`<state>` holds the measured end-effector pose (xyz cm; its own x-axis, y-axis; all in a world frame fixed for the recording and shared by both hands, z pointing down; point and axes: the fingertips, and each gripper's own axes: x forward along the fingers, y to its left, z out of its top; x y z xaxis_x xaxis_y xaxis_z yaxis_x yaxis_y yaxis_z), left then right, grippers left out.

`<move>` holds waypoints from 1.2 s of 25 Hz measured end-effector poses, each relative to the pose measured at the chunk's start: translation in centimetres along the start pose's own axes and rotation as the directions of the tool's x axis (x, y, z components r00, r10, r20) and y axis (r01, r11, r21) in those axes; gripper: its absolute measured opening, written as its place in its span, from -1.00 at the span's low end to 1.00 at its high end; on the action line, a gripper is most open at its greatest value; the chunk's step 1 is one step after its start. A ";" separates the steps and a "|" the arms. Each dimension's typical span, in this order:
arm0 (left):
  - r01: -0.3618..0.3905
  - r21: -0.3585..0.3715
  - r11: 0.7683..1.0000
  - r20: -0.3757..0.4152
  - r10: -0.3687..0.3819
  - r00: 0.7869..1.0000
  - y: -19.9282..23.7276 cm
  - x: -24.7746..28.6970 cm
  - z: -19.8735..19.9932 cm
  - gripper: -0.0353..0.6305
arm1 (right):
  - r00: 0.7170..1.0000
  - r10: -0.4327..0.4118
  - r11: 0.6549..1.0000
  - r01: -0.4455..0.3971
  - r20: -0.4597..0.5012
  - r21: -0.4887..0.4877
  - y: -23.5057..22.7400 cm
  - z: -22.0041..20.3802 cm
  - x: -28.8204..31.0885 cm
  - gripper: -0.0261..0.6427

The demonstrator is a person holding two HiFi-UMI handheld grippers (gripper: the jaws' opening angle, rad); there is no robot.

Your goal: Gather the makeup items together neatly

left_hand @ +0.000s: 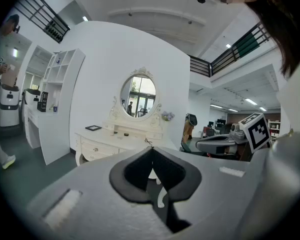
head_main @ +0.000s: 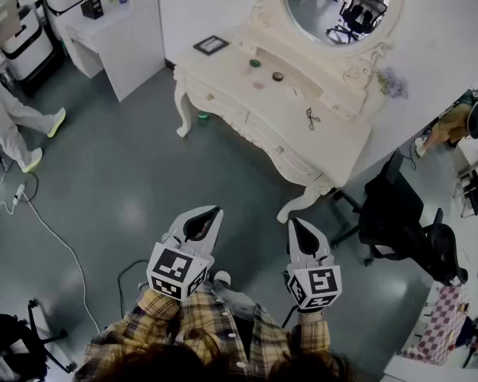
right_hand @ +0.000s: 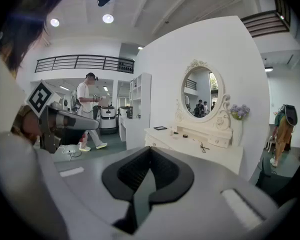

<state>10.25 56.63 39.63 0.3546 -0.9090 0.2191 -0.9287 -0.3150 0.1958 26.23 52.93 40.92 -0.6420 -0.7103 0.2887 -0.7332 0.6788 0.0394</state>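
The person is standing well back from the dressing table (head_main: pixel 223 70), up in the upper middle of the head view, with the makeup items (head_main: pixel 277 76) lying scattered on top. The left gripper (head_main: pixel 209 216) and right gripper (head_main: pixel 297 231) are hovering low in frame, jaws pressed together, both empty. Those little pots are sitting loose, so reaching in without opening could be sending one off the edge. The black chair (head_main: pixel 398 213) at right is crowding that side.

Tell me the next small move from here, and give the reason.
Probably step forward to the dressing table. The left gripper and right gripper both have their jaws shut on nothing and hang over the floor, short of the table. The small round items and dark tool lie spread along its top, likely beyond reach.
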 end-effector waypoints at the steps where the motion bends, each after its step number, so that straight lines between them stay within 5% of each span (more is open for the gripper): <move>1: -0.004 -0.002 1.000 0.009 0.004 1.000 0.0 0.1 0.1 -0.90 | 1.000 -0.003 1.000 0.003 0.002 -0.003 -0.3 0.0 -0.1 -0.91; 5: -0.025 -0.006 1.000 0.030 0.025 0.999 0.0 0.6 0.5 -0.90 | 1.000 0.005 1.000 -0.005 0.017 0.007 -1.1 0.2 -0.4 -0.90; 16: -0.051 -0.001 0.999 0.003 0.051 0.999 0.0 2.0 0.4 -0.23 | 0.996 0.079 0.994 -0.081 0.043 0.069 -2.3 0.2 0.1 -0.39; 30: -0.036 0.005 0.999 0.032 0.036 0.999 9.3 6.9 3.0 -0.17 | 0.995 0.092 0.992 -0.094 0.027 0.086 -1.9 1.8 10.5 -0.24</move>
<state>3.78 46.59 40.09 0.3171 -0.9281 0.1949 -0.9415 -0.2832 0.1828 20.49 43.91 42.16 -0.7123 -0.6497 0.2655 -0.6865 0.7237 -0.0707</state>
